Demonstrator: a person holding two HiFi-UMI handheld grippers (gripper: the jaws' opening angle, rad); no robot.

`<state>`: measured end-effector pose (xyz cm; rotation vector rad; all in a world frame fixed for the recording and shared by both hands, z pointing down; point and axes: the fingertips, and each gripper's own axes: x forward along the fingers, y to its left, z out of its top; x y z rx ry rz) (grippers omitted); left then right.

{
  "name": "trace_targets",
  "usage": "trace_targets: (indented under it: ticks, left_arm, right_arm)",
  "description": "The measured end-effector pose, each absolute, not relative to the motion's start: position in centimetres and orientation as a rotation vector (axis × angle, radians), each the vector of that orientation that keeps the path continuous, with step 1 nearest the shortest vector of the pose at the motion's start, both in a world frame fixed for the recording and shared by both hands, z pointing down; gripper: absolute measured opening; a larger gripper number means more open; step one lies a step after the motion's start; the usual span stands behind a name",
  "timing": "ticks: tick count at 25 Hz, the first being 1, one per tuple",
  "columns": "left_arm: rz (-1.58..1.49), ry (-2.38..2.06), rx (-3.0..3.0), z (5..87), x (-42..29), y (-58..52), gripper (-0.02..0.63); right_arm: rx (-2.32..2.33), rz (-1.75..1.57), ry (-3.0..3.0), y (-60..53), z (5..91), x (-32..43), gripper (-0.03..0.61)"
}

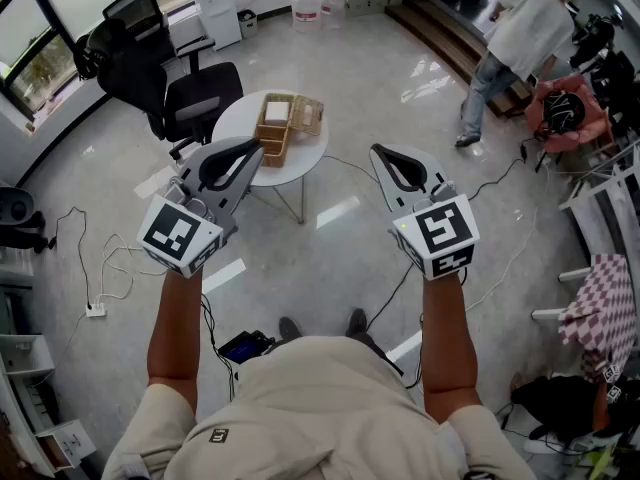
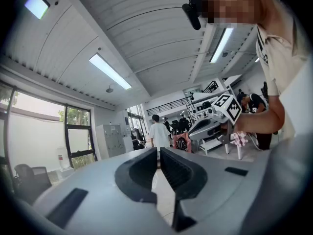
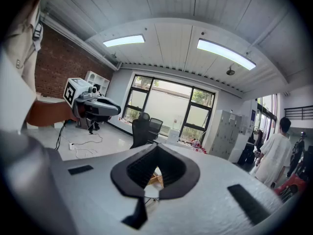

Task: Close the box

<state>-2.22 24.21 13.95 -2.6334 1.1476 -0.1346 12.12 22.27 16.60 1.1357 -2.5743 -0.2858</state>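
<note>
A wooden box [image 1: 277,127] sits on a small round white table [image 1: 312,152] ahead of me, its lid [image 1: 309,115] swung open to the right. Something white lies inside. Both grippers are held up in the air, short of the table and apart from the box. My left gripper [image 1: 252,149] points toward the table's left edge, jaws together and empty [image 2: 159,152]. My right gripper [image 1: 381,152] hangs to the right of the table, shut on nothing [image 3: 157,148]. A sliver of the wooden box [image 3: 156,178] shows through its jaw loop.
Black office chairs [image 1: 190,93] stand just left of the table. Cables and a power strip [image 1: 96,309] trail over the floor at left. A person [image 1: 515,38] walks at the back right. A rack with a checked cloth [image 1: 600,303] stands at right.
</note>
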Motion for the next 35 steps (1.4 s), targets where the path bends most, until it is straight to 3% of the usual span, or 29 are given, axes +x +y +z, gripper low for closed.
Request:
trace_targets:
  ticks: [22, 35]
  left_arm:
    - [-0.09, 1.11, -2.657, 14.0, -7.7, 24.0, 0.021]
    - [-0.126, 1.218, -2.644, 14.6, -6.2, 18.3, 0.021]
  right_arm:
    - [1.177, -0.273, -2.632, 22.0, 15.9, 6.4, -0.008]
    - [1.087, -0.268, -2.637, 15.2, 17.2, 8.0, -0.008]
